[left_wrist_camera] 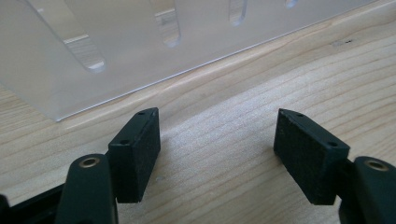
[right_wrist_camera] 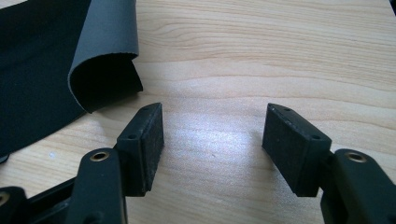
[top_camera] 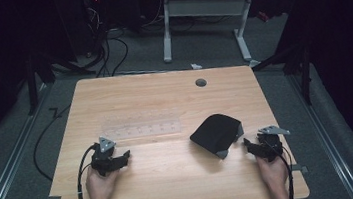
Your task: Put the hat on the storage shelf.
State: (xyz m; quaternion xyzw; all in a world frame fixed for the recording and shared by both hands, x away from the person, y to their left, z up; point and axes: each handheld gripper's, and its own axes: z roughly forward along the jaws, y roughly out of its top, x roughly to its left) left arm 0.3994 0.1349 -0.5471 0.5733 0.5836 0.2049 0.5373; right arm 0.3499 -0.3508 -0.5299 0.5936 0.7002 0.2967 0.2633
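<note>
A black flexible mat (top_camera: pixel 217 134) with a grey underside lies right of the table's middle, its near edge curled up. In the right gripper view the mat (right_wrist_camera: pixel 37 70) is at upper left, its curled grey flap just beyond the left jaw. My right gripper (top_camera: pixel 250 145) (right_wrist_camera: pixel 212 135) rests on the table close to the mat's right side, open, with bare wood between its pads. A clear plastic slotted plate (top_camera: pixel 142 125) (left_wrist_camera: pixel 140 46) lies left of centre. Just in front of it my left gripper (top_camera: pixel 123 157) (left_wrist_camera: pixel 217 140) stands open and holds nothing.
The wooden table (top_camera: pixel 173 180) has a round cable hole (top_camera: pixel 201 82) near its far edge. Behind it stand a white-legged desk (top_camera: pixel 202 11) and cables on the floor (top_camera: pixel 108 52). A cable (top_camera: pixel 80 176) trails from the left gripper.
</note>
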